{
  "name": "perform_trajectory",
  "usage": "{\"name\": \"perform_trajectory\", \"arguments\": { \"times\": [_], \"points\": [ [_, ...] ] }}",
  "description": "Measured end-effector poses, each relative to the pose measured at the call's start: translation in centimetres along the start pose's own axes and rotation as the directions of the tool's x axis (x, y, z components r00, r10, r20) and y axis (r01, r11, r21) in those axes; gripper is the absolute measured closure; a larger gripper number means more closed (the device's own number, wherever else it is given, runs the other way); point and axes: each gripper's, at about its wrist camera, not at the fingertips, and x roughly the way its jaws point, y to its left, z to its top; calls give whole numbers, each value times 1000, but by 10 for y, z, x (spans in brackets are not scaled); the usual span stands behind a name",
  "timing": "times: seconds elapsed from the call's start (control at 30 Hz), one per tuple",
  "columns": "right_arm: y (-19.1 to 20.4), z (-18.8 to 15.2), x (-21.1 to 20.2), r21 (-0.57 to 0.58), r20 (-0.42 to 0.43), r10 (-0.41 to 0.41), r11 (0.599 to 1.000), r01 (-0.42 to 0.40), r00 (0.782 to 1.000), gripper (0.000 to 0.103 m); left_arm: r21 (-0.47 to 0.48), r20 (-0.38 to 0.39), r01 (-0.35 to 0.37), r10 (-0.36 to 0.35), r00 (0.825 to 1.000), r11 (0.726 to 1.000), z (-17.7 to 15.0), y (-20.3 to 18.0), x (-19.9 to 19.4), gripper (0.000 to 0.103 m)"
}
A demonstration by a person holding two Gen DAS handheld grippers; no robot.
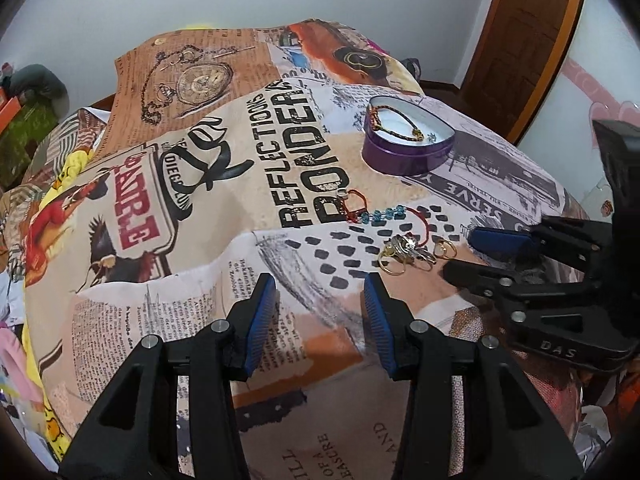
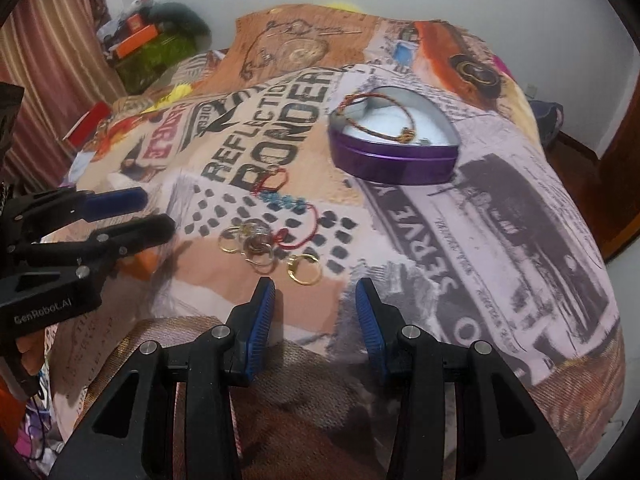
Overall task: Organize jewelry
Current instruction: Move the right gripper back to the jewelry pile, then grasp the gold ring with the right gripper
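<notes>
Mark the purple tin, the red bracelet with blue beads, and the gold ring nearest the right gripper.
Purple tin (image 2: 394,162), right wrist view, on its front wall.
Red bracelet with blue beads (image 1: 386,214), left wrist view, on the blue beads.
Gold ring (image 2: 305,269), right wrist view, on its band.

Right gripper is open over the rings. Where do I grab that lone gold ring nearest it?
Take the gold ring across its thin band, coming straight down with the right gripper. It seems to lie nearly flat on the printed blanket, apart from the ring pile, so one finger probably has to drop inside the hoop, one outside.
</notes>
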Motion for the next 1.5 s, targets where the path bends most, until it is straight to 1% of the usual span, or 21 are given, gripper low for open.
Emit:
{"name": "perform_trajectory", "arguments": {
  "times": [0.17,0.23,0.27,0.3,0.4,0.67,0.93,0.97,1.03,1.07,1.1,1.13,1.23,1.4,1.5],
  "points": [
    [3,4,8,-39,3,-2,999,3,1000,66,10,-2,12,-12,1000,1000,1,-5,0,58],
    [5,5,10,-63,5,-2,998,3,1000,74,18,-4,14,-14,1000,1000,2,-7,1,58],
    [6,5,10,-72,6,-1,997,2,1000,81,25,-7,16,-16,1000,1000,2,-9,2,58],
    [7,5,11,-80,6,-2,997,3,1000,84,30,-10,18,-18,1000,999,2,-11,2,58],
    [6,5,11,-86,15,2,996,0,1000,84,41,-18,27,-26,1000,999,4,-17,6,58],
    [-8,1,0,-39,37,-2,999,4,999,84,59,-45,59,-56,997,997,8,-31,20,58],
    [-28,-2,-19,16,81,-31,999,30,996,84,37,-48,76,-74,996,996,13,-34,33,58],
    [-30,-2,-20,20,85,-32,999,30,996,84,38,-45,75,-74,996,996,13,-34,33,61],
    [-32,-2,-22,26,91,-35,999,33,995,84,46,-42,74,-72,997,996,13,-36,34,69],
    [-32,-2,-22,29,93,-37,999,34,995,84,49,-40,79,-77,996,996,13,-37,35,76],
    [-33,-2,-22,31,95,-37,999,34,995,84,48,-40,95,-93,995,994,14,-36,36,85],
    [-34,-1,-22,33,96,-36,999,33,995,84,46,-44,105,-103,994,993,15,-36,38,85],
    [-35,-1,-22,37,99,-32,999,28,995,84,47,-42,106,-104,994,993,15,-36,38,85],
    [-35,-1,-25,39,109,-28,999,24,994,84,58,-17,74,-73,997,996,14,-39,30,85],
    [-36,0,-29,37,116,-33,999,28,993,84,49,3,68,-68,998,996,15,-37,24,85]
  ]
}}
